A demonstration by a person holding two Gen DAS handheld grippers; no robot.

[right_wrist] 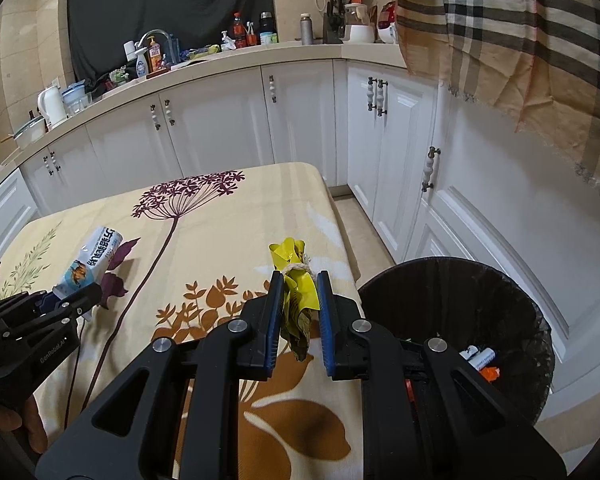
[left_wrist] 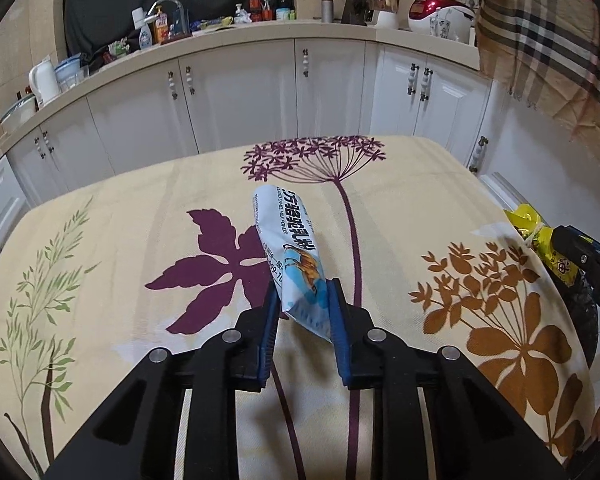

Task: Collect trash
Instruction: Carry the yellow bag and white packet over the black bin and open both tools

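Note:
My left gripper (left_wrist: 303,300) is shut on a light-blue milk powder sachet (left_wrist: 290,248) and holds it above the floral tablecloth (left_wrist: 120,248); the sachet (right_wrist: 94,256) and that gripper (right_wrist: 74,300) also show at the left of the right wrist view. My right gripper (right_wrist: 298,292) is shut on a crumpled yellow wrapper (right_wrist: 296,280) tied with string, near the table's right edge. The wrapper (left_wrist: 540,236) and the right gripper (left_wrist: 580,256) show at the right edge of the left wrist view. A black trash bin (right_wrist: 460,292) stands on the floor right of the table, with some trash inside.
White kitchen cabinets (right_wrist: 220,120) run behind the table, their counter crowded with bottles, a kettle (right_wrist: 52,104) and a faucet. A plaid cloth (right_wrist: 520,40) hangs at the upper right. A strip of floor (right_wrist: 360,232) lies between table and cabinets.

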